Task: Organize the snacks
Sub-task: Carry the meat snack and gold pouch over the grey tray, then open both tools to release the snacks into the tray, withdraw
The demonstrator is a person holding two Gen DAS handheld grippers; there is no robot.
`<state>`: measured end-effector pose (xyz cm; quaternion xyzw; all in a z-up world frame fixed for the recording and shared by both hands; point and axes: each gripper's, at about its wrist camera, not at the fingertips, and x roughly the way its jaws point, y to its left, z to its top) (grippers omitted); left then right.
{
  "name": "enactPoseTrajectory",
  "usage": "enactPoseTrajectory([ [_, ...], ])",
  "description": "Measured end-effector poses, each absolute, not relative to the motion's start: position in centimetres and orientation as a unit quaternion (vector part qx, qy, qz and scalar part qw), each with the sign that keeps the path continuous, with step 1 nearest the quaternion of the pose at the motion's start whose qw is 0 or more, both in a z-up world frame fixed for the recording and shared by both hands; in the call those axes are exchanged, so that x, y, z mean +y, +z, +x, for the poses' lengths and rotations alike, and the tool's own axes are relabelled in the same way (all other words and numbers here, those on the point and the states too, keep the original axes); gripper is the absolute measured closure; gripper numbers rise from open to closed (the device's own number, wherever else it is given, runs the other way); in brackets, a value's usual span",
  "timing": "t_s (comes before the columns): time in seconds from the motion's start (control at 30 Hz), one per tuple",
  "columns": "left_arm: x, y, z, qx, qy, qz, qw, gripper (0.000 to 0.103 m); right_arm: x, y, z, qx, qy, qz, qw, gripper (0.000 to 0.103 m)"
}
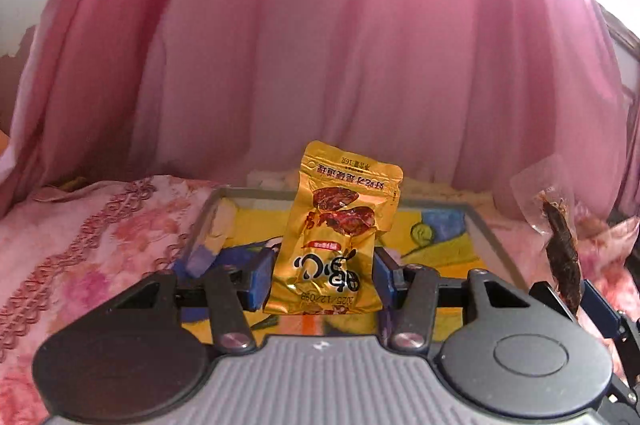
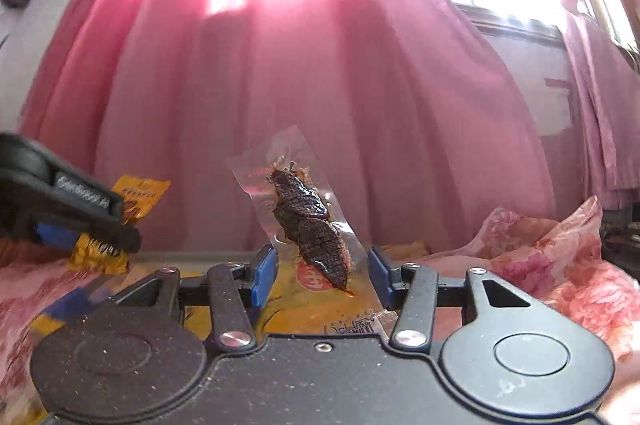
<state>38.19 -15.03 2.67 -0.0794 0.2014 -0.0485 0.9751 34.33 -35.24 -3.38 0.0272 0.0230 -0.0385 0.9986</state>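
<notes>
Left wrist view: one gold packet (image 1: 334,229) stands upright, pinched in the left claw (image 1: 324,281) above a tray (image 1: 486,225) on the floral bed (image 1: 80,237). One clear packet (image 2: 308,221) of dark dried meat is pinched in the right claw (image 2: 322,275), before pink curtains (image 2: 320,85).

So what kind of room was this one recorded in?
Most likely a bedroom at home. Pink curtains hang across a bright window, and floral pink bedding covers the surface under a framed tray. The left claw holds a gold snack packet above it.
</notes>
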Motion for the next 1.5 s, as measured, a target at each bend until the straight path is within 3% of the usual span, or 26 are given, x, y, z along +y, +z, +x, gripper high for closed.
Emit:
enactPoseTrajectory([
  [0.33, -17.8, 0.6, 42.7, 0.235, -0.078, -0.085, 0.965, 0.047, -37.0, -3.8, 38.2, 0.023, -0.034, 0.097, 0.994, 0.051],
  [0.77, -19.2, -2.0, 45.0, 0.289, -0.062, -0.051, 0.954, 0.048, -37.0, -6.2, 42.1, 0.128, -0.024, 0.126, 0.984, 0.051],
  [1.03, -19.1, -2.1, 45.1, 0.319, -0.048, -0.057, 0.945, 0.047, -37.2, -6.6, 42.5, 0.144, -0.026, 0.127, 0.981, 0.05],
  [1.1, -18.9, -1.4, 45.0, 0.321, -0.045, -0.059, 0.944, 0.046, -37.2, -6.1, 42.3, 0.145, -0.023, 0.124, 0.981, 0.041],
  [1.2, -18.5, 0.3, 44.1, 0.302, -0.041, -0.06, 0.95, 0.032, -37.4, -5.0, 41.5, 0.136, -0.026, 0.117, 0.984, 0.029],
  [1.5, -16.8, 4.6, 39.5, 0.239, -0.018, -0.077, 0.968, 0.011, -38.3, -1.2, 36.9, 0.122, -0.046, 0.12, 0.984, 0.01],
])
